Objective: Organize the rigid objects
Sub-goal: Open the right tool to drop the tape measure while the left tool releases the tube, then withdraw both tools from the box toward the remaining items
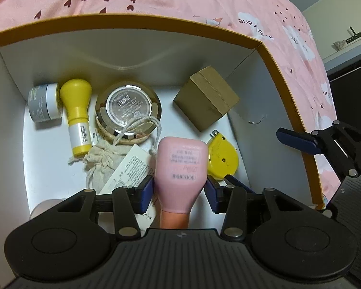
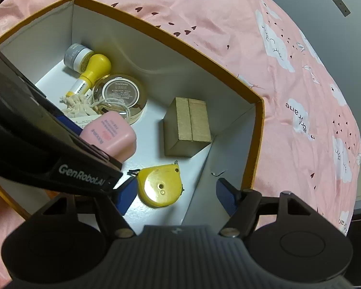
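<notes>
We're gripping the pink bottle point(image 1: 180, 168) in our left gripper point(image 1: 180, 190) mid-box point(image 2: 257, 144); right gripper point(image 2: 178, 192) gaping beside one tape measure point(image 2: 160, 185), one cardboard cube point(image 2: 187, 125) nearby.

The left claw point(image 1: 179, 187) reaches down with its blue pads point(image 1: 145, 192) set apart on either side of a pink bottle point(image 1: 180, 166), whether pressing it is unclear. The right claw point(image 2: 177, 195) hovers beside it, fingers spread wide, holding nothing.
</notes>
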Motion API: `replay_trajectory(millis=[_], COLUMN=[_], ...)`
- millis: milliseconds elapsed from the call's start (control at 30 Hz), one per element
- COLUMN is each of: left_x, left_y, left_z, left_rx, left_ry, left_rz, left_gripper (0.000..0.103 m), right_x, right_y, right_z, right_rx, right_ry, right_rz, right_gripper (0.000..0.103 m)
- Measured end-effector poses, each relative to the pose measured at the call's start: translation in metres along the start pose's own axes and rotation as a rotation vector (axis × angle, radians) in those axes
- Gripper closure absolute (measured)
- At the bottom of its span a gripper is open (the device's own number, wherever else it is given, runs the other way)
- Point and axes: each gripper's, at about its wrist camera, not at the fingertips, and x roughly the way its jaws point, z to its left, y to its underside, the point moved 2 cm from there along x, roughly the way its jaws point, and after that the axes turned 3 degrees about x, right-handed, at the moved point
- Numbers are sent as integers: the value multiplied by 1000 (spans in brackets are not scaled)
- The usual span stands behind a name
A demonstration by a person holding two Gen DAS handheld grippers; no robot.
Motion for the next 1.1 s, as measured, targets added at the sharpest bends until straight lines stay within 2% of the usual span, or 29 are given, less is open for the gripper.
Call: replay_trajectory(millis=[133,200,300,433,533,600,900,1100], left_x=[-4,-8,-17,-26,-34,-42,-100,-138], left_y=[2,3,5,8,11,14,31,47], left_z=[0,-1,-5,-5,-5,-5,-6,-3], left_rx=[9,31,71,73,75,75,138,192], left_ry=[1,-21,-29,-14,-7,-11,-59,-124], left_rz=[-7,-21,-48,-62,-76,-97,-290,-430], left_gripper=[46,37,30,29,29,29,29,30], right_x=[0,0,-1,-5,-13,-20,-60,-99], right_y=[0,1,2,3,2,1,-2,-6], right_z=[0,0,-2,-4,-2,-1,11,27], right_rx=[11,19,38,58,28,23,16,54], right_ry=[4,4,0,7,-6,4,65,29], right_rz=[-3,-4,-8,-18,-43,-63,-163,-296], right_gripper=[32,32,31,27,25,20,16,15])
